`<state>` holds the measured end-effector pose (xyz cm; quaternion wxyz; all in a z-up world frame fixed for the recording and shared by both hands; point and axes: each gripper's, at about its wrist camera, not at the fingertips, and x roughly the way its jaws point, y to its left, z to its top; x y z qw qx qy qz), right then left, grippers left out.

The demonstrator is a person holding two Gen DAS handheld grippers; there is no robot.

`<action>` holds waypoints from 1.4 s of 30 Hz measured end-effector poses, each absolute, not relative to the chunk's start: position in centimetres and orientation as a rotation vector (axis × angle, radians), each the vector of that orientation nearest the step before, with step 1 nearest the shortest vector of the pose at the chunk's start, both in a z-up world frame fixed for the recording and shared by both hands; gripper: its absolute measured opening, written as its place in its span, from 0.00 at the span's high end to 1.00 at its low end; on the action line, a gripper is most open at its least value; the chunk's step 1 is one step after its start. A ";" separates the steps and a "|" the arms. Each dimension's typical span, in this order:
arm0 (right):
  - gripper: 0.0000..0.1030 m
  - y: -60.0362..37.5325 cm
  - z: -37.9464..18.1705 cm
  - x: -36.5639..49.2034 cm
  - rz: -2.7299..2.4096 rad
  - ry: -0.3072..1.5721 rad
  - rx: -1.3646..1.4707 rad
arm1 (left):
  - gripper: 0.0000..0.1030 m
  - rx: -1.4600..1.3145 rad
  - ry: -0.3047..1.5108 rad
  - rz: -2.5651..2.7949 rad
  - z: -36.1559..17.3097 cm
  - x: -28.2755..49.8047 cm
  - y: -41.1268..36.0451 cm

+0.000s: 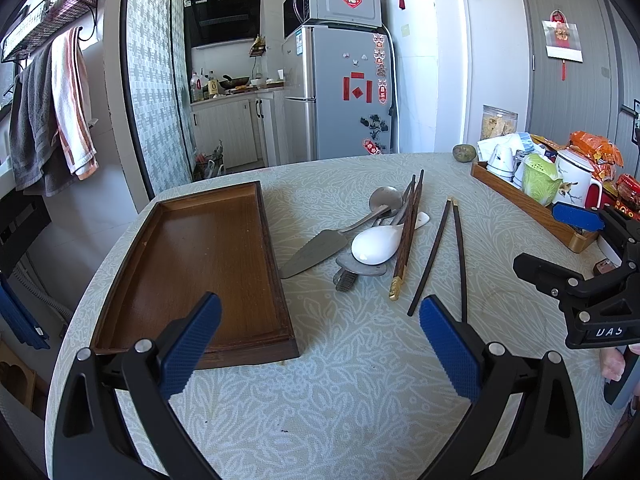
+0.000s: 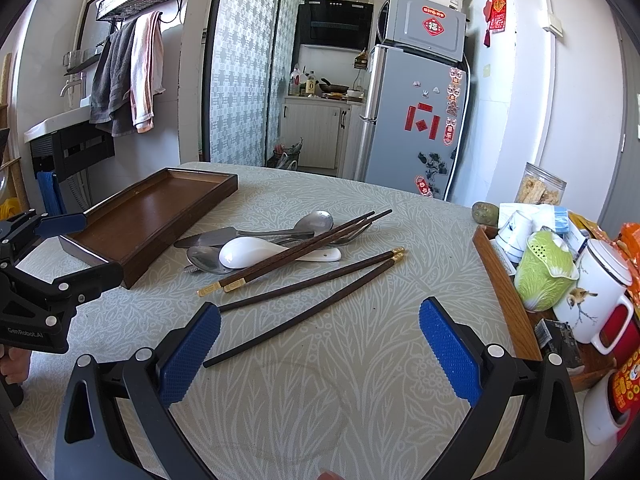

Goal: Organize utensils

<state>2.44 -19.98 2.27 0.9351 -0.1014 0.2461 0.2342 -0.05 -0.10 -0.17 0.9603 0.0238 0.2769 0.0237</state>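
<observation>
An empty dark wooden tray (image 1: 200,264) (image 2: 160,208) lies on the left of the round table. Right of it is a utensil pile: a white ceramic spoon (image 1: 376,242) (image 2: 256,254), metal spoons (image 1: 386,198) (image 2: 316,222), a flat metal server (image 1: 316,254), and a gold-tipped chopstick pair (image 1: 406,240) (image 2: 296,252) across them. Two loose dark chopsticks (image 1: 434,256) (image 2: 308,316) rest beside the pile. My left gripper (image 1: 320,312) (image 2: 102,244) hovers open near the tray's near right corner. My right gripper (image 2: 320,314) (image 1: 556,244) is open just short of the loose chopsticks. Neither holds anything.
A lighter wooden tray (image 1: 532,210) (image 2: 504,288) with cups, a white teapot (image 2: 592,300) and a green cabbage-shaped pot (image 2: 544,272) stands at the table's right edge, with snack packets and a jar (image 2: 540,188) behind. A fridge (image 1: 340,92) stands beyond the table.
</observation>
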 end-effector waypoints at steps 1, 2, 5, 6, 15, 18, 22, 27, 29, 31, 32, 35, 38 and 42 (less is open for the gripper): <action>0.03 -20.1 2.3 2.5 0.487 0.505 -0.198 | 0.02 0.049 0.562 0.047 -0.2 -0.1 -0.1; 0.03 -20.2 2.3 2.5 0.494 0.508 -0.190 | 0.02 0.049 0.564 0.045 -0.2 0.0 -0.2; 0.03 -20.3 1.8 2.7 0.483 0.507 -0.180 | 0.02 0.038 0.565 0.037 -0.2 0.0 -0.1; 0.03 -20.3 1.6 2.6 0.481 0.504 -0.181 | 0.02 0.030 0.562 0.025 -0.2 -0.1 0.0; 0.03 -21.5 2.2 2.8 0.518 0.528 -0.139 | 0.02 0.023 0.621 -0.129 -0.4 0.5 -0.8; 0.03 -22.4 2.1 3.5 0.546 0.570 -0.094 | 0.02 0.074 0.605 -0.135 0.1 0.6 -1.1; 0.08 -23.0 2.1 4.8 0.553 0.627 -0.041 | 0.07 0.039 0.655 -0.204 0.1 2.2 -0.3; 0.28 -21.9 3.4 8.7 0.534 0.701 -0.018 | 0.26 0.031 0.747 -0.260 -0.7 4.9 -0.7; 0.39 -21.5 3.7 10.9 0.539 0.752 0.021 | 0.28 0.067 0.766 -0.277 -1.0 5.6 -1.4; 0.46 -21.2 3.7 13.2 0.539 0.795 0.059 | 0.36 0.094 0.787 -0.305 -1.1 6.2 -2.1; 0.48 -21.1 3.6 14.0 0.540 0.810 0.082 | 0.39 0.105 0.794 -0.323 -1.2 6.5 -2.4; 0.54 -21.2 3.0 16.4 0.551 0.863 0.173 | 0.48 0.119 0.830 -0.355 -1.6 7.6 -3.1; 0.60 -21.0 2.3 18.2 0.552 0.910 0.216 | 0.54 0.103 0.891 -0.375 -2.4 9.2 -3.2; 0.66 -20.1 1.4 19.3 0.563 0.947 0.201 | 0.55 0.118 0.909 -0.380 -2.8 10.2 -3.8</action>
